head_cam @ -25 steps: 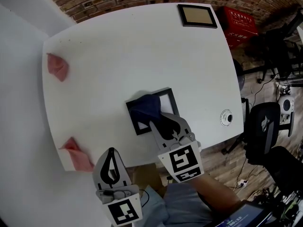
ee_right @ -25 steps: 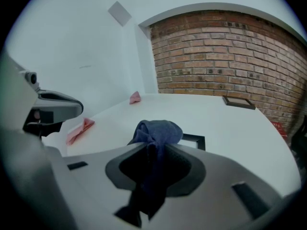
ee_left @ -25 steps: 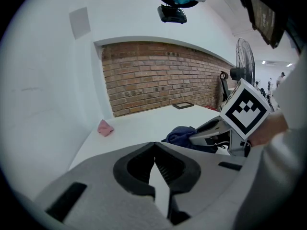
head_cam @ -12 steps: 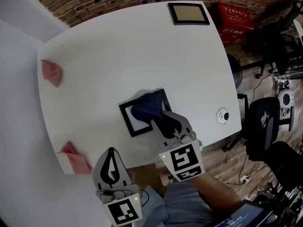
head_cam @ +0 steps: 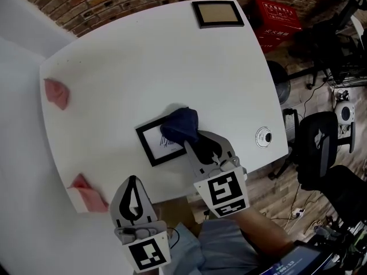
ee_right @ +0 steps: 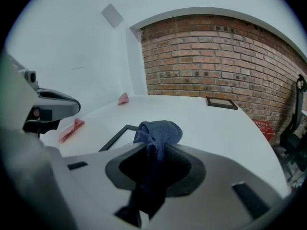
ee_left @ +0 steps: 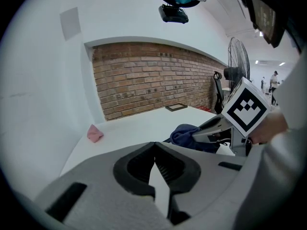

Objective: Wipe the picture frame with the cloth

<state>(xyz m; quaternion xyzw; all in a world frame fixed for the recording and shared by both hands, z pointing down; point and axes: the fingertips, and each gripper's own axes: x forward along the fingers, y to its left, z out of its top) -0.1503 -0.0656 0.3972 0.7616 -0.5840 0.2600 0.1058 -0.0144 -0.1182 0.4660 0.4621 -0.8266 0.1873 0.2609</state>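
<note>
- My left tool hangs nearest to me, off the near edge of the white worktop. Its jaws are pressed together with nothing between them.
- A crumpled pink cloth lies on the near left corner of the worktop, just beyond that tool.
- My right tool reaches over the near edge. Its jaws are clamped on the dark blue cloth, which bunches into a rounded wad past the tips, with a tail hanging back through them.
- The wad rests on the right end of the black picture frame. The frame lies flat and slightly askew near the worktop's front edge, its white inside showing to the left of the cloth.
- A small round object sits near the right edge.
- A second pink cloth lies well apart at the far left edge.
- Another dark frame with a tan inside lies flat at the far edge.
- Beyond it stand a red crate and the brick wall.
</note>
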